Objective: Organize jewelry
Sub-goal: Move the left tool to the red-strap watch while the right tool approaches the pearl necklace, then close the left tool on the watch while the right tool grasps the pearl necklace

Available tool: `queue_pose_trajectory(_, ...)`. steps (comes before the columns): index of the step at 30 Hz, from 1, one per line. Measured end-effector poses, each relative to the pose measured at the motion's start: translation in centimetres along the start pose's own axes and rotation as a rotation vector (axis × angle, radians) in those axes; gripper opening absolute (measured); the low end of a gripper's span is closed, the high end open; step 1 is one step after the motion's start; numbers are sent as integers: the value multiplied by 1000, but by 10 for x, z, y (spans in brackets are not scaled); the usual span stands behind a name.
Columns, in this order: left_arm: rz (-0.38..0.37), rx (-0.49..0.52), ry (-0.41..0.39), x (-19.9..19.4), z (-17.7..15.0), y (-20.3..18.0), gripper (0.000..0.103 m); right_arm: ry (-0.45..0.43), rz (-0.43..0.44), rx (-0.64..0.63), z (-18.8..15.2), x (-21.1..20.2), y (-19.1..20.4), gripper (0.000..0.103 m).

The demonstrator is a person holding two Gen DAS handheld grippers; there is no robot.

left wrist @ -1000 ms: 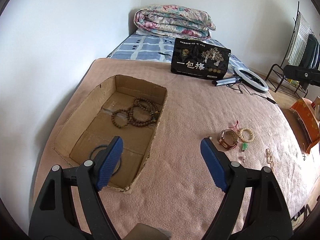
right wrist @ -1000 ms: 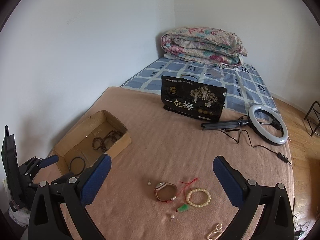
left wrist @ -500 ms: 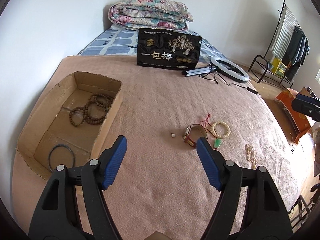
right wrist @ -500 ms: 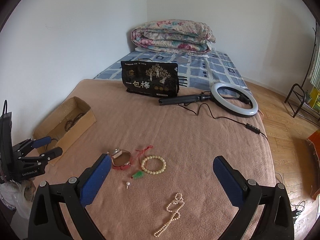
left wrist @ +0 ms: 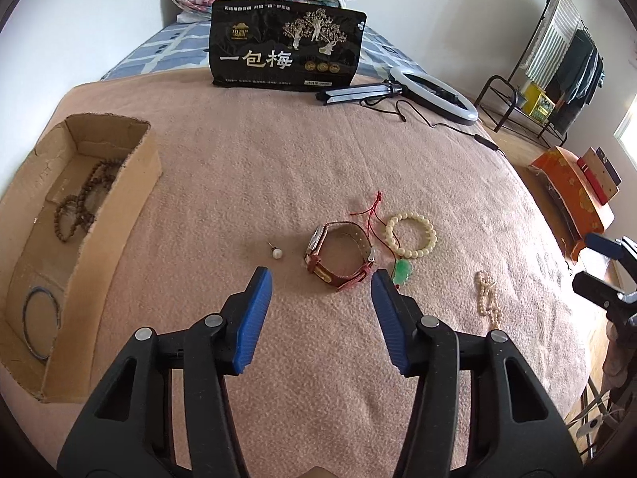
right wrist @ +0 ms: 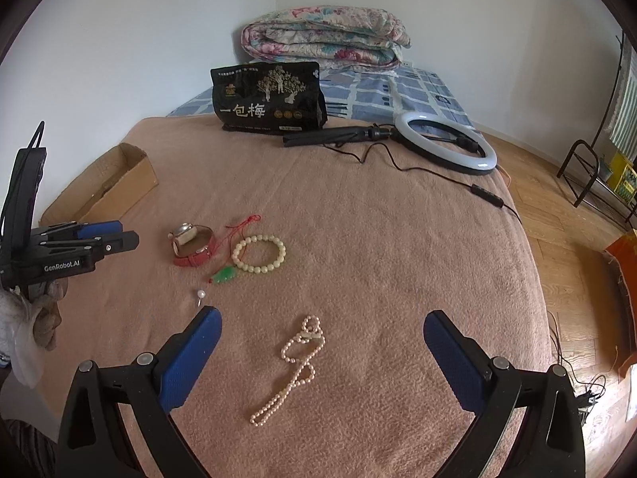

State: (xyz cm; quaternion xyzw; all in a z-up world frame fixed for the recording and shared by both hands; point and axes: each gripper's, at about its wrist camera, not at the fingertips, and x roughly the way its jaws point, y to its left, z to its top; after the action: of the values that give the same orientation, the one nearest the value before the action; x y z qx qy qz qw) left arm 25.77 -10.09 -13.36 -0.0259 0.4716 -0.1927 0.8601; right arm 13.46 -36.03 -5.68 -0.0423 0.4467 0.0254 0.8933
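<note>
Landmark is the red-strapped wristwatch on the pink blanket: open cardboard box far left, left gripper just short of it, closing on nothing, cream bead bracelet beside it, right gripper spread wide over the pearl necklace.

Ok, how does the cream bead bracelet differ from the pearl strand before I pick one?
The bracelet lies as a neat closed ring; the pearl strand sprawls in a long, loose, looping line. The bracelet's beads are larger and cream; the strand's are smaller and pinkish. The bracelet sits beside the watch and green pendant; the strand lies apart, in front of the open right hand-held gripper. Both rest on the blanket, outside the box.
</note>
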Motion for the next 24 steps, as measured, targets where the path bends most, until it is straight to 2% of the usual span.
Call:
queue_pose_trajectory(2,4,-10,14,11,1,-1,49,28,13,22,-8,9,-8,101)
queue_pose_trajectory(8,24,-24,34,36,6,-3,49,90,42,76,-25,32,-22,97)
queue_pose_trajectory(14,64,27,44,54,12,-9,44,131,67,75,-33,52,-19,92)
queue_pose_trajectory(16,72,46,46,58,14,-11,44,139,70,74,-34,58,-18,87)
queue_pose_trajectory(21,84,69,57,68,17,-12,38,176,102,73,-35,73,-11,82)
queue_pose_trajectory(24,87,71,62,73,18,-10,38,192,100,67,-36,82,-7,80)
